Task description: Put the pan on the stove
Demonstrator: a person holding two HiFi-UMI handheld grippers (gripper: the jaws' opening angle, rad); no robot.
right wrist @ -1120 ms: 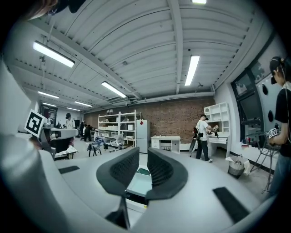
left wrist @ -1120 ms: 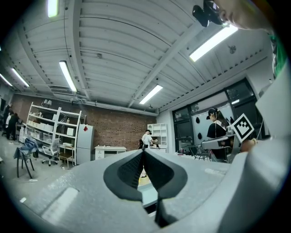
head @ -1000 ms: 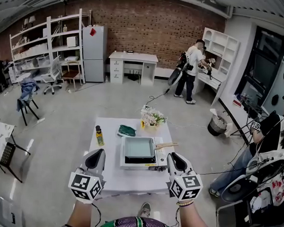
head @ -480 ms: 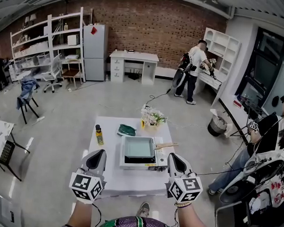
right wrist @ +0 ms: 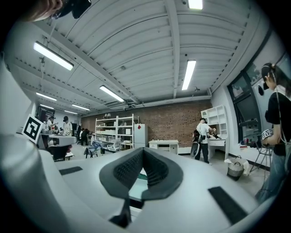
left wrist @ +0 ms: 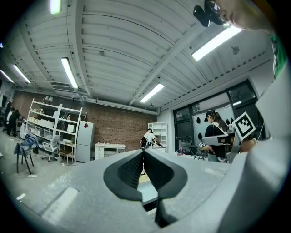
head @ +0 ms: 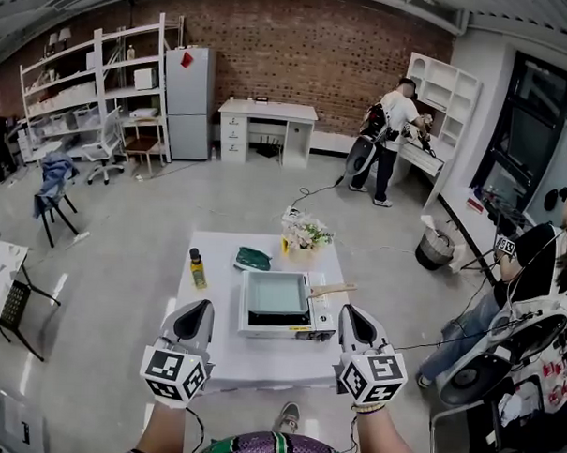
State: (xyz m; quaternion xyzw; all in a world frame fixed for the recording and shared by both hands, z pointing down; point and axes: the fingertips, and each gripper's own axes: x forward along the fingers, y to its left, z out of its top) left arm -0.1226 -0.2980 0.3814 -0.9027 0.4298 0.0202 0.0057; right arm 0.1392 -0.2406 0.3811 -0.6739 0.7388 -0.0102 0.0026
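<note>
A square pale-green pan point(head: 279, 293) with a wooden handle point(head: 331, 291) sits on the white portable stove point(head: 320, 320) in the middle of the white table point(head: 259, 361). My left gripper point(head: 202, 307) hangs shut and empty over the table's near left edge, left of the stove. My right gripper point(head: 346, 313) is shut and empty too, just right of the stove's front corner. Both gripper views look along closed jaws tilted upward; the left gripper point(left wrist: 143, 152) and the right gripper point(right wrist: 142, 151) tips touch, with a sliver of pan below.
On the table's far side stand a small yellow bottle point(head: 199, 271), a green cloth point(head: 253, 260) and a flower pot point(head: 305, 237). A person stands at the far right shelving point(head: 390, 139). Another person sits at the right point(head: 544, 270) amid cables and equipment.
Both grippers have barely shifted. The pan stays on the stove. The person at the back has turned a little toward the shelving.
</note>
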